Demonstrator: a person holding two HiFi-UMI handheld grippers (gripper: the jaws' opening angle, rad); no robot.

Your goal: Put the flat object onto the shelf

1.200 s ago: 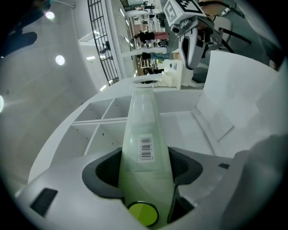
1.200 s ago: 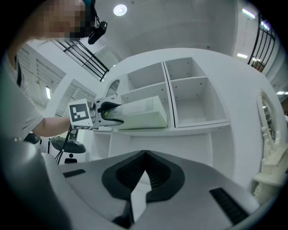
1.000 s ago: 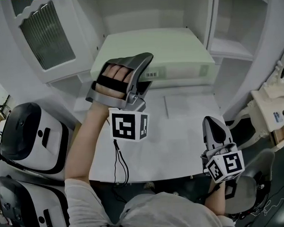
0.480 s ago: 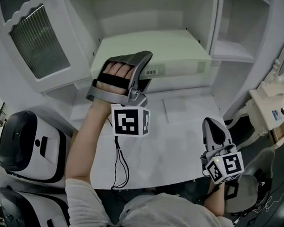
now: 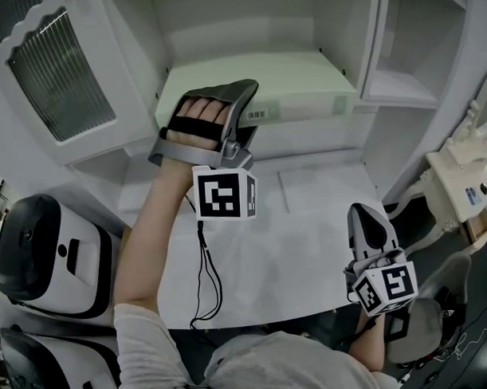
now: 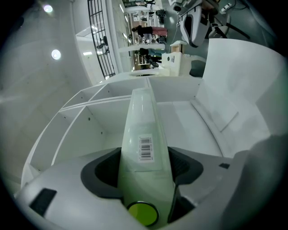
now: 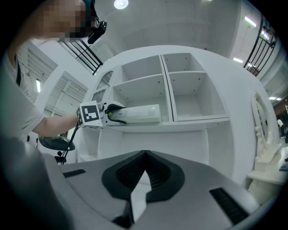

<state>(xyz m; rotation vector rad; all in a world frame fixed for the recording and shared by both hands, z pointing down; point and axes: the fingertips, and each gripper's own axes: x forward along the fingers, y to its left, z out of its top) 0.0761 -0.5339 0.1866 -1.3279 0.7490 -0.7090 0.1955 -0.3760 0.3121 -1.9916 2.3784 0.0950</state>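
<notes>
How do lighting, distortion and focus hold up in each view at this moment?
Head view: dim, flat light, sharp; the shelf unit uprights splay outward. Left gripper view: strong fisheye with dark corners, the flat green box bulges, its barcode label stays crisp, a ceiling lamp glares. Right gripper view: the shelf unit bows into an arc, an overhead light flares, no motion blur.

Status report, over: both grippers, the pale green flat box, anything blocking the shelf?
Left gripper clamped on pale green flat box. Right gripper shut, empty. Box lying on white shelf, not yet released. Nothing blocking.
</notes>
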